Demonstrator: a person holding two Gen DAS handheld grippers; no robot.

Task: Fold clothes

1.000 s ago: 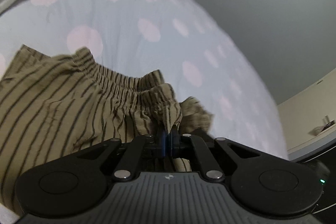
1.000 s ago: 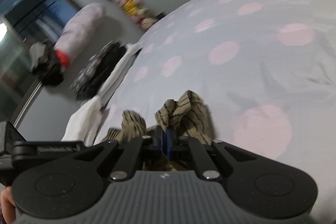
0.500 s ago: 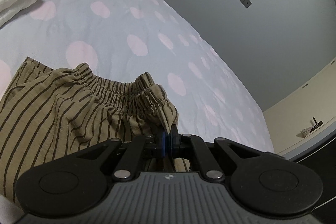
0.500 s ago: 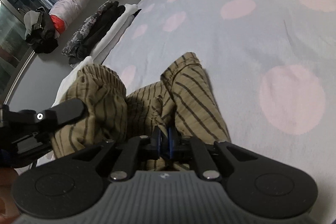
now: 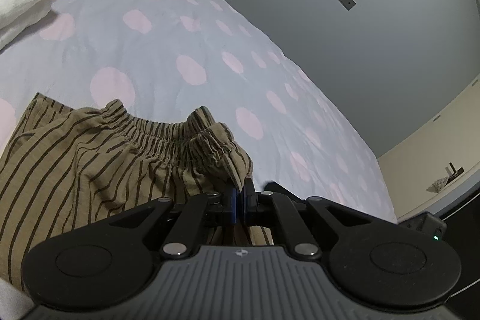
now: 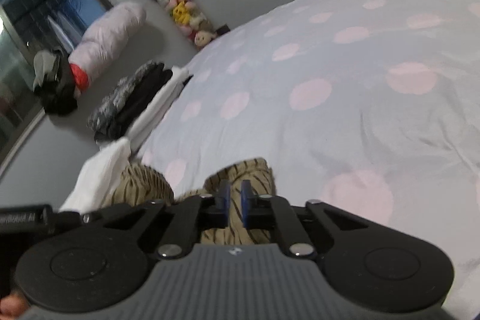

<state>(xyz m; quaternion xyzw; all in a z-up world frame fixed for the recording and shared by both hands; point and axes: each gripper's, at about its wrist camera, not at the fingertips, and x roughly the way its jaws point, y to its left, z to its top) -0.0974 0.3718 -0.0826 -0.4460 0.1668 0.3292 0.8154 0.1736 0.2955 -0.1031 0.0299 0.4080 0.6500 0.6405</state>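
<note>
The tan, dark-striped trousers [image 5: 78, 170] are spread on the dotted bed [image 5: 168, 49], gathered elastic waistband facing its far edge. The left gripper [image 5: 238, 195] pinches the waistband corner; the right gripper [image 6: 235, 194] jaws are slightly parted, empty, above the cloth.

We see our right gripper [image 6: 235, 200] with its blue fingers [image 6: 223, 197] slightly parted above the striped tan trousers [image 6: 240, 173], which lie on the bed [image 6: 345, 116] with its pink-dotted cover. Beyond the trousers, at the bed's far edge, sits a white folded cloth [image 6: 99, 170], then a dark clothes pile [image 6: 129, 101]. Plush toys [image 6: 177, 7] hang on the wall past that pile.
</note>
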